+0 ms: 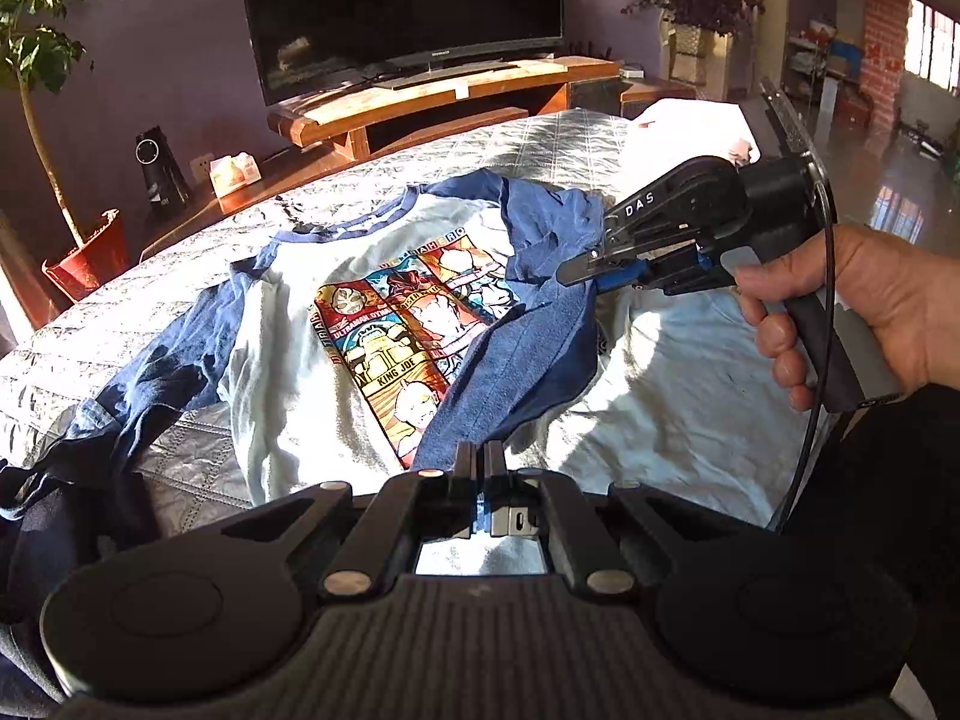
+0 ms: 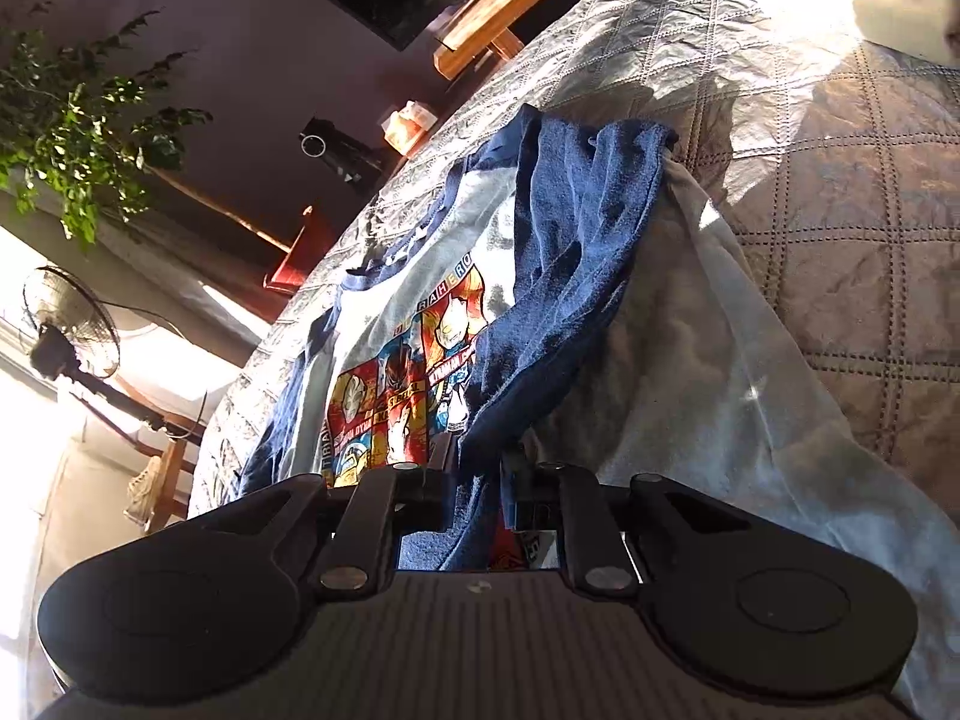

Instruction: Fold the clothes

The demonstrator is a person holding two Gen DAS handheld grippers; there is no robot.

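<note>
A pale T-shirt (image 1: 288, 324) with dark blue sleeves and a bright cartoon print (image 1: 396, 324) lies face up on the quilted bed cover (image 1: 150, 312). Its right blue sleeve (image 1: 528, 348) is drawn across the print. My right gripper (image 1: 573, 273), held by a hand (image 1: 870, 306), is shut on that sleeve's upper edge. In the right wrist view the blue sleeve (image 2: 558, 252) runs down between the right gripper's (image 2: 480, 468) fingers. My left gripper (image 1: 480, 459) sits at the shirt's near edge, fingers pressed together on the cloth.
More pale cloth (image 1: 672, 372) spreads to the right of the shirt. A dark garment (image 1: 54, 516) is heaped at the near left. Beyond the bed are a TV (image 1: 396, 6) on a wooden stand (image 1: 444, 96), a potted plant (image 1: 84, 252) and a fan (image 2: 72, 324).
</note>
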